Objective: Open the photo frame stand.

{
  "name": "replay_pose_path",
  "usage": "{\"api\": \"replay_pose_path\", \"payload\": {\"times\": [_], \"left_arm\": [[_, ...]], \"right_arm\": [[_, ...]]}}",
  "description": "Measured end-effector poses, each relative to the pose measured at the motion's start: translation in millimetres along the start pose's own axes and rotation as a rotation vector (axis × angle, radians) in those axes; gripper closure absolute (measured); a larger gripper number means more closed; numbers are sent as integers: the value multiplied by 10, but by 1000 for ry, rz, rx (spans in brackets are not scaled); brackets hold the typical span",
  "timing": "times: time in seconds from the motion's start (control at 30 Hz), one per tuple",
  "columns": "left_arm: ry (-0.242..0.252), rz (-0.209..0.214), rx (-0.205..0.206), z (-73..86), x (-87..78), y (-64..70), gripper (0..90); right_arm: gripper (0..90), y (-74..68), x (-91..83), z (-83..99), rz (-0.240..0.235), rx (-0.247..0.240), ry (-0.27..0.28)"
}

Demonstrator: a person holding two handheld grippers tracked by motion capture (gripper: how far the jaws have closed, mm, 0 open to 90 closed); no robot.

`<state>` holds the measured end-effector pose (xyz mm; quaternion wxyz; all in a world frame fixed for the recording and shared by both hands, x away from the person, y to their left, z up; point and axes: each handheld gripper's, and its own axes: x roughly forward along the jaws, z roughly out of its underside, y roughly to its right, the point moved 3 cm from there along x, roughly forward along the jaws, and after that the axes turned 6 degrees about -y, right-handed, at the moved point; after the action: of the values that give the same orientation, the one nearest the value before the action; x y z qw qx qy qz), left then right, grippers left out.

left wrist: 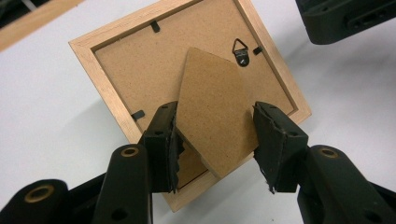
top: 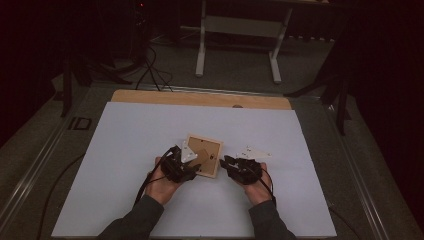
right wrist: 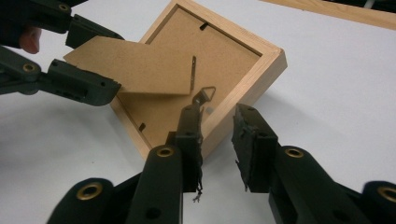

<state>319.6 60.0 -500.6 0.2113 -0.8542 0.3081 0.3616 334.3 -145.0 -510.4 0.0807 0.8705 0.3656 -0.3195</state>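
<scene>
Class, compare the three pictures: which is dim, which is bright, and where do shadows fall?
High view: dim, with dark surroundings around the pale table. Left gripper view: bright and sharp on the picture frame. Right gripper view: the frame casts a soft shadow on the table to its right.

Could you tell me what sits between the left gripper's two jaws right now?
The frame's cardboard stand sits between the jaws of the left gripper, lifted off the picture frame, in the left gripper view.
</scene>
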Motion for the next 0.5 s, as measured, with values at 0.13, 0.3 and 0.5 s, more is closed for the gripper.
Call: {"api": "replay_pose_path", "payload": {"times": [0.13, 0.3, 0.5], "left_arm": [[22, -23, 18, 20, -8, 40, 532], [33, -41, 43, 35, -14, 63, 531], [49, -56, 65, 56, -22, 90, 530]], "right_arm": [[682, 19, -10, -13, -2, 3, 4], [662, 51, -40, -51, -10, -1, 11], [627, 106, -100, -152, -21, -6, 35]]}}
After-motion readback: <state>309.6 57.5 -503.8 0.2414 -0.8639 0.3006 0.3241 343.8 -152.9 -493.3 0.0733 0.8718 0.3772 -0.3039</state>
